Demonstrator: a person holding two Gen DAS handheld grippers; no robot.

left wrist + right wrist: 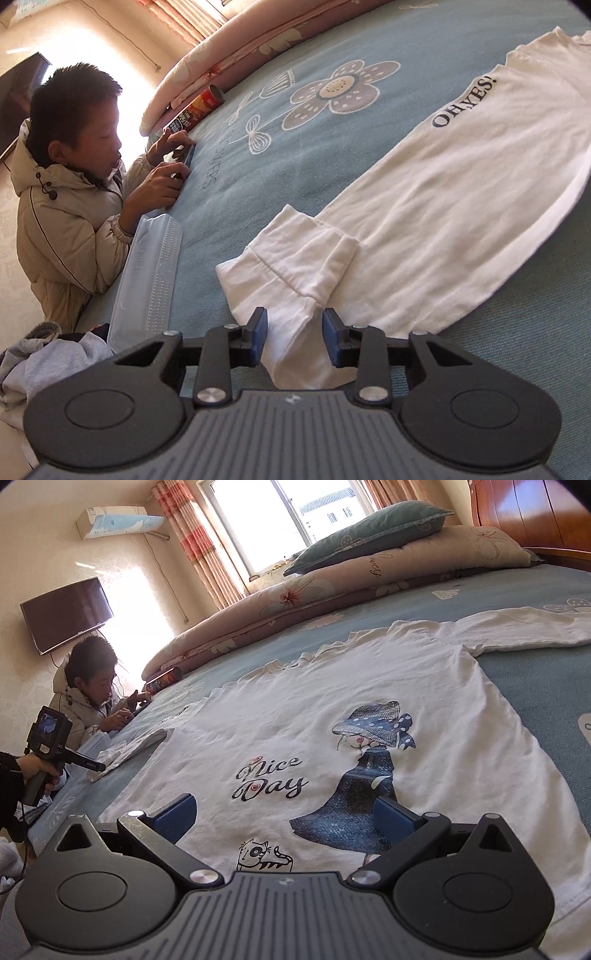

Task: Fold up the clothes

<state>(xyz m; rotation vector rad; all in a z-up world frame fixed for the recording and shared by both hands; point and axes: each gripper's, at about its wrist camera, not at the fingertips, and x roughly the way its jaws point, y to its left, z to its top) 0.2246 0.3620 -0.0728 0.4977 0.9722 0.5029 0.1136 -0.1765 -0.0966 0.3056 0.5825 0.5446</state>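
Bed: blue flowered bedspread (535,686) lying under everything.
Shirt: white long-sleeved shirt (314,716) lying flat, print side up, sleeves spread to either side.
Sleeve: left sleeve (461,177), its long axis running away from the left tool, with the cuff (295,266) doubled back nearest it.
Left tool (294,341): sitting partly open, cuff fabric lying between the pads, not yet pinched.
Right tool (284,818): hanging wide open over the hem, holding nothing.
Nearer hand: left, judging by the cuff.

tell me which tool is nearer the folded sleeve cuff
Left. The left tool straddles the cuff with its pads apart, while the right tool hovers open over the shirt's print, far from the cuff.
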